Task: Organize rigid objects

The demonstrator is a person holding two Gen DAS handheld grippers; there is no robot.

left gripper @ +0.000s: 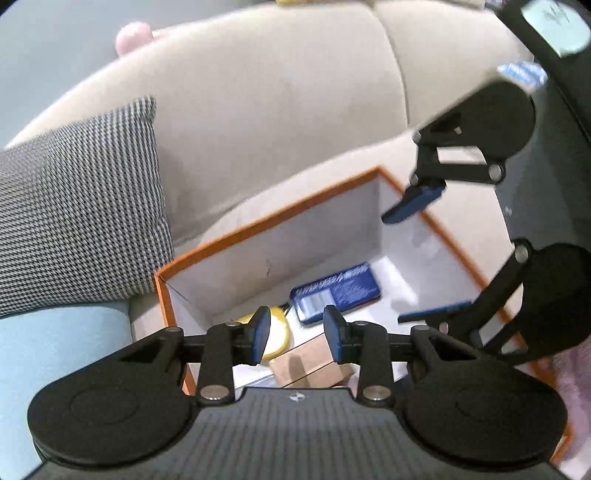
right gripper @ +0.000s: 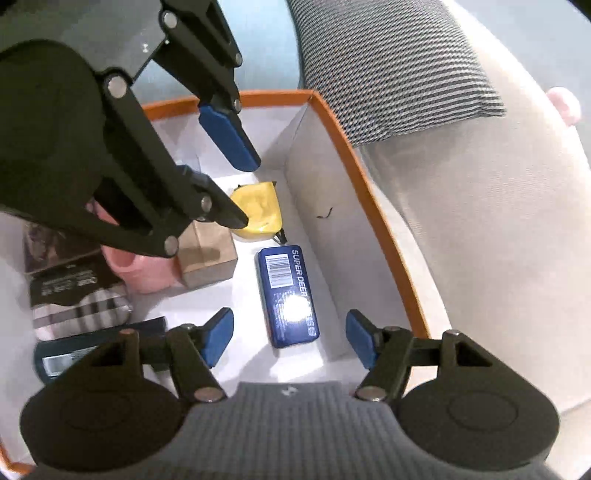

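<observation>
An orange-rimmed white box [right gripper: 369, 206] [left gripper: 258, 221] sits on a beige sofa. Inside lie a blue "Super Deer" tin [right gripper: 288, 295] [left gripper: 336, 291], a yellow pouch [right gripper: 258, 210] [left gripper: 277, 332], a brown cardboard box [right gripper: 207, 254] [left gripper: 310, 365], a pink cup [right gripper: 144, 269], a plaid pouch [right gripper: 81, 314], a black packet [right gripper: 70, 277] and a dark blue flat item [right gripper: 92, 350]. My right gripper [right gripper: 291, 339] [left gripper: 424, 254] is open and empty just above the blue tin. My left gripper [left gripper: 295, 336] [right gripper: 240, 188] is open and empty over the yellow pouch and cardboard box.
A houndstooth cushion [left gripper: 74, 214] [right gripper: 399, 66] leans on the sofa back [left gripper: 277, 92] beside the box. A light blue surface [left gripper: 62, 350] lies at the left. A pink soft object [left gripper: 133, 35] peeks over the sofa top.
</observation>
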